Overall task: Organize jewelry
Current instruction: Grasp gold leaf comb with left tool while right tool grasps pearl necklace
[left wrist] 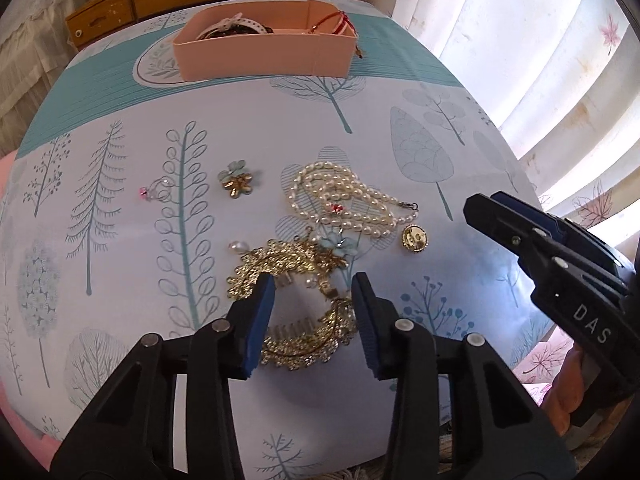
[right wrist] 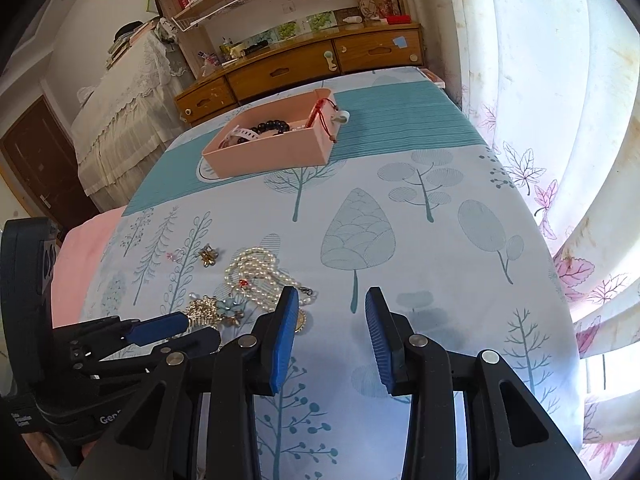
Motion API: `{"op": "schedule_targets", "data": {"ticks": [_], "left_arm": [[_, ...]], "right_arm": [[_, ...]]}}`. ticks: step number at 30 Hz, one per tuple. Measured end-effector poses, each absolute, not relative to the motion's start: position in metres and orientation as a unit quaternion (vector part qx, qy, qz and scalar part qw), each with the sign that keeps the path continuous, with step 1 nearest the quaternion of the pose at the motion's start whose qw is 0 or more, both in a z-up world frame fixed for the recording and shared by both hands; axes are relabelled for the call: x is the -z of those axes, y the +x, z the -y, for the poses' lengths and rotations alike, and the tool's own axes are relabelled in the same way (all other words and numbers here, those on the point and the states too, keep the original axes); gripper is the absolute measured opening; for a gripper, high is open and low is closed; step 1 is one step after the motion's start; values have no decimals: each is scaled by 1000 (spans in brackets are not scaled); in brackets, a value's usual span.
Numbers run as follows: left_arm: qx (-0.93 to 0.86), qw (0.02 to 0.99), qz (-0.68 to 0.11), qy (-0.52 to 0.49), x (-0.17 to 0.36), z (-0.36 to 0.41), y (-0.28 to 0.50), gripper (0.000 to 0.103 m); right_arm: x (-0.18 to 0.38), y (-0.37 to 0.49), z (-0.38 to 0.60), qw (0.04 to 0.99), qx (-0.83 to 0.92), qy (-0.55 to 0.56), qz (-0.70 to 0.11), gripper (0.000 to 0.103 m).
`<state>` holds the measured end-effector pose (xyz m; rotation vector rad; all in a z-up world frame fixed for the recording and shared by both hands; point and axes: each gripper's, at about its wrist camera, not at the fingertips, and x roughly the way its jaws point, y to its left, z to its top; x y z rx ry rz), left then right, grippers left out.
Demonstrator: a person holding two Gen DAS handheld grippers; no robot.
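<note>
gold hair comb (left wrist: 296,304) lies on the tablecloth (left wrist: 400,128), long axis running near-to-far between the left gripper (left wrist: 314,312)'s spread fingers, which partly hide it. right gripper (right wrist: 332,336) spread too, holding nothing.

Between the jaws: glittering gold filigree hair comb (left wrist: 304,312), dotted with white pearls. Just beyond: creamy white pearl necklace (left wrist: 344,200) and pale blue flower brooch (left wrist: 340,246). Underneath: pale blue tablecloth (left wrist: 400,160) printed with teal trees. Far ahead: salmon-pink rectangular box (left wrist: 264,56). Pads: blue, ribbed, on black arms.
</note>
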<state>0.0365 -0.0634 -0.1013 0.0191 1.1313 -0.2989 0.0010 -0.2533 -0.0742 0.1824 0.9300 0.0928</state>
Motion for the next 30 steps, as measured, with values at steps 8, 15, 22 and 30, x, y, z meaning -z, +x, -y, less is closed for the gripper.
{"op": "schedule_targets", "data": {"ticks": [8,15,22,30], "left_arm": [[139,835,-531,37,103,74,38,14],[140,843,-520,-13,95,35,33,7],[126,860,-493,-49,80,-9,32,4],[114,869,-476,-75,69,-40,32,2]], "right_arm": [[80,8,252,890,-58,77,-447,36],[82,18,237,884,-117,57,-449,36],[87,36,220,878,-147,24,-455,35],[97,68,209,857,-183,-30,-481,34]]}}
